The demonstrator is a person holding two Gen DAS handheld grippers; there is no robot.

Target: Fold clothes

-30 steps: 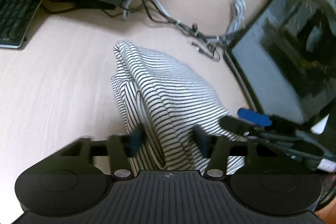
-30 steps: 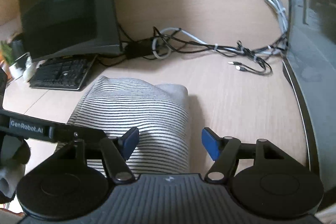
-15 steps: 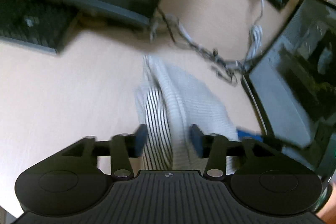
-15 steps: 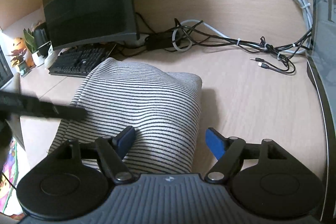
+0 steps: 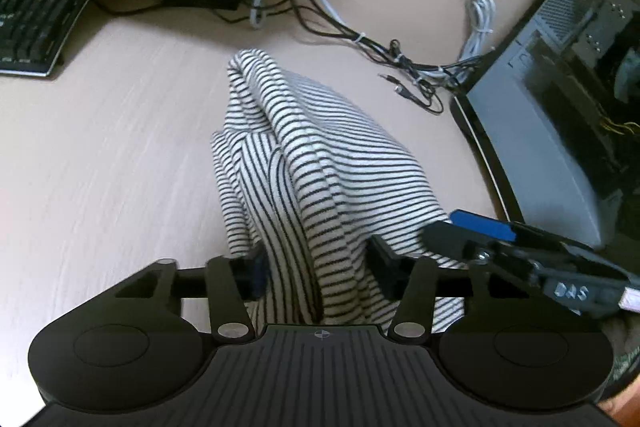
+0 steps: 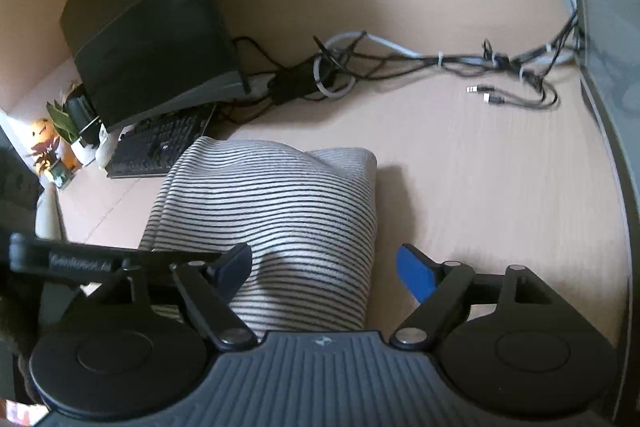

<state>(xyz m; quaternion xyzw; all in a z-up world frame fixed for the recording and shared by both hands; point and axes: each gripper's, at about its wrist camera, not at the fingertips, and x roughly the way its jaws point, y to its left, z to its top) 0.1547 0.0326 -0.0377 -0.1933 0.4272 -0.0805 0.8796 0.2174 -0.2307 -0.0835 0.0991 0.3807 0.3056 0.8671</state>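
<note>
Left claw [image 5: 316, 267] is pinched onto a bunched ridge of the striped top [image 5: 320, 163], while the right claw [image 6: 324, 267] is spread wide with nothing gripped, one finger resting on the cloth. The top sits on the worktop [image 5: 100, 155] already doubled into a thick bundle, so I'd guess just a last fold or some tidying is left. Further back there's a cable tangle [image 6: 400, 67], a keyboard [image 5: 32, 23] and a monitor [image 6: 152, 27].

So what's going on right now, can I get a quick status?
Left gripper shut on striped garment. Right gripper open, straddling its edge. Cable tangle lies beyond, clear of the garment.
</note>
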